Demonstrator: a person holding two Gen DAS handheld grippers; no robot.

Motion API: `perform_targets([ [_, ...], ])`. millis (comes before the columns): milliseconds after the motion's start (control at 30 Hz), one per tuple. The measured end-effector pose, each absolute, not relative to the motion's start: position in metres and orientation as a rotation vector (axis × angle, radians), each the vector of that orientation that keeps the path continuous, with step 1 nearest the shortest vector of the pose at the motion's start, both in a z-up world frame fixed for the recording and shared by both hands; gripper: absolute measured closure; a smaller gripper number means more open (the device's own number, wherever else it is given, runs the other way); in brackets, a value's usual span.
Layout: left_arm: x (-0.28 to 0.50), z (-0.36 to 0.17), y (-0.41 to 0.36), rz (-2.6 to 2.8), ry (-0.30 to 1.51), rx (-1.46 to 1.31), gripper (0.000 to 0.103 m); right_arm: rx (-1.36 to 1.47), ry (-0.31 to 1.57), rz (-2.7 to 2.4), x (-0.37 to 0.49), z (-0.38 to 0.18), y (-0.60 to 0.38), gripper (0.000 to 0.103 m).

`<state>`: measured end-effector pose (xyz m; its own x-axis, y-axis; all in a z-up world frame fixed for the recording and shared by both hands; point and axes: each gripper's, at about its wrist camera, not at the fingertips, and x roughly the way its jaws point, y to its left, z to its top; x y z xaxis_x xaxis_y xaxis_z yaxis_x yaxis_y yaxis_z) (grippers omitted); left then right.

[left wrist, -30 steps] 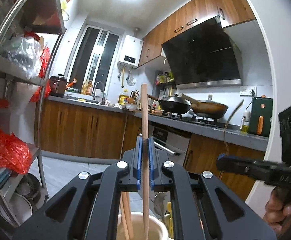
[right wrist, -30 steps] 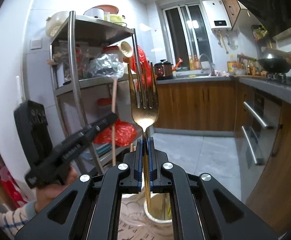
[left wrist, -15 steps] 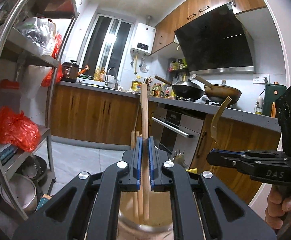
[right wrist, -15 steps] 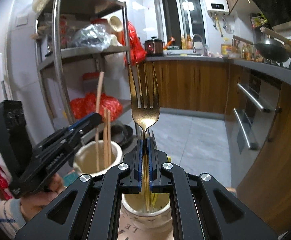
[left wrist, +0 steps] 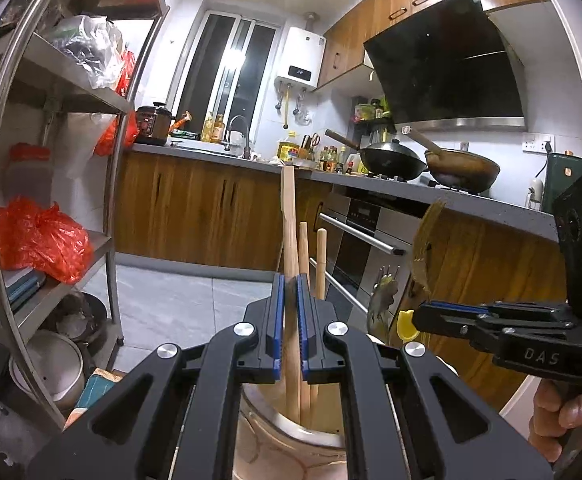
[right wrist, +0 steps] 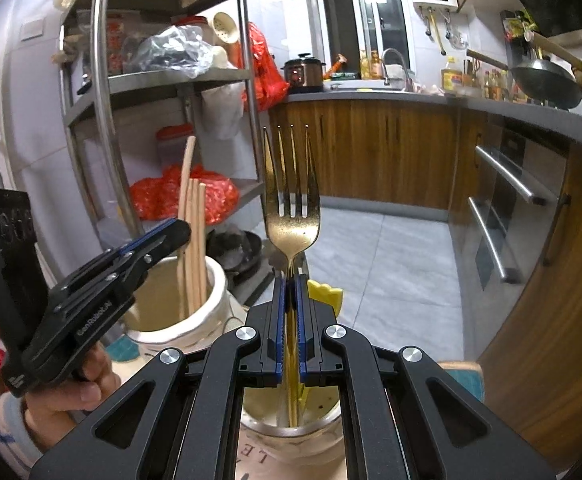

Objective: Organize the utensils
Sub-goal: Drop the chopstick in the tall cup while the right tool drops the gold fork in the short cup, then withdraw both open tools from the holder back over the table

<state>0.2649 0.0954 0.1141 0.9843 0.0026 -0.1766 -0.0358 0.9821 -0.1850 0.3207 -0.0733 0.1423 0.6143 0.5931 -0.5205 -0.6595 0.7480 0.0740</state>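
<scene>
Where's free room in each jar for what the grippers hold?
White jar: two chopsticks sit mid-mouth beside the held chopstick; its near-side interior is open. Second jar: the fork handle and a yellow utensil crowd its centre; bare wall lies either side. The left gripper blocks passage between jars.

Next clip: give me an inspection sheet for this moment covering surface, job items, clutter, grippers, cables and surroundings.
Surface: mostly hidden under the holders; a printed mat edge shows.
Job's things: long wooden chopstick lowered into the cream ceramic holder beside two other chopsticks; gold metal fork held tines up, handle inside the second cream holder.
Clutter: yellow plastic piece behind the fork.
Grippers: left gripper shut on the chopstick; right gripper shut on the fork.
Cables: nothing seen.
Surroundings: steel shelf rack with red bags, wooden cabinets, two woks on the stove.
</scene>
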Motion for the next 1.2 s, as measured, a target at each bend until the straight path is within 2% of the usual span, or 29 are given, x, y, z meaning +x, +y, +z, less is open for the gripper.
perform_targets([
  [400, 0.265, 0.114, 0.090, 0.033, 0.187, -0.175, 0.097, -0.125, 0.562, 0.709, 0.326, 0.135, -0.070, 0.097],
  [567, 0.263, 0.115, 0.090, 0.034, 0.187, -0.165, 0.093, -0.128, 0.568, 0.701, 0.327, 0.133, -0.068, 0.096],
  [633, 0.262, 0.117, 0.090, 0.037, 0.178, -0.160, 0.077, -0.132, 0.567, 0.701, 0.326, 0.133, -0.068, 0.093],
  [667, 0.261, 0.118, 0.090, 0.038, 0.173, -0.158, 0.076, -0.138, 0.561, 0.699, 0.325, 0.134, -0.068, 0.091],
  [767, 0.257, 0.122, 0.092, 0.037, 0.163, -0.156, 0.074, -0.140, 0.543, 0.700, 0.320, 0.138, -0.070, 0.083],
  [967, 0.240, 0.131, 0.095, 0.035, 0.148, -0.145, 0.072, -0.144, 0.513, 0.707, 0.308, 0.151, -0.077, 0.081],
  [1067, 0.229, 0.134, 0.097, 0.033, 0.154, -0.140, 0.068, -0.153, 0.499, 0.717, 0.298, 0.155, -0.080, 0.068],
  [1200, 0.213, 0.135, 0.101, 0.039, 0.177, -0.160, 0.066, -0.171, 0.492, 0.722, 0.284, 0.156, -0.083, 0.063],
])
